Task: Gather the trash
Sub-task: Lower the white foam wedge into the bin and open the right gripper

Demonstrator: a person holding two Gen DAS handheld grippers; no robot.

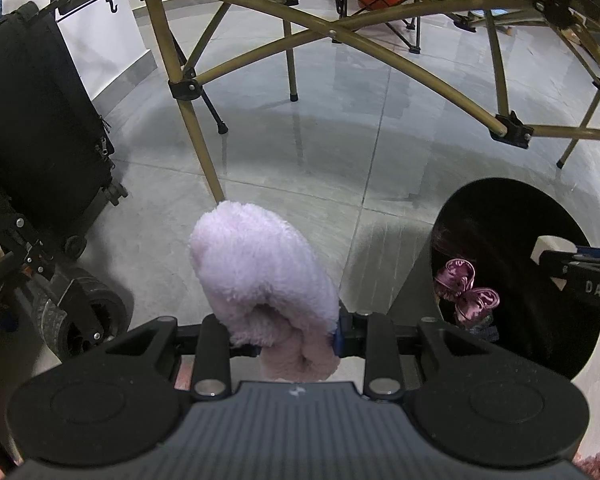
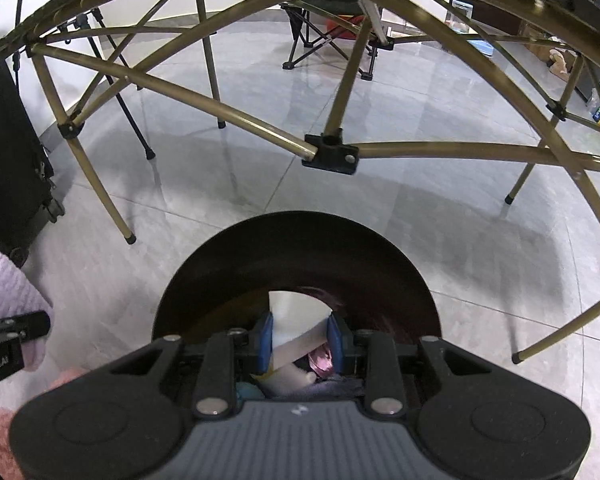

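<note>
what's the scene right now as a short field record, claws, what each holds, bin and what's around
left claw: shut on fluffy pale pink cloth, beside the bin
right claw: shut on white paper piece, above the bin opening
bin: black round bin on grey tiled floor
bin contents: purple satin bow; the rest is too dark to tell
surroundings: folding table frame, black wheeled suitcase

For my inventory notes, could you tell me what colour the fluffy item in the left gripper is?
Pale lilac-pink fluffy item; left wrist view shows it best.
</note>
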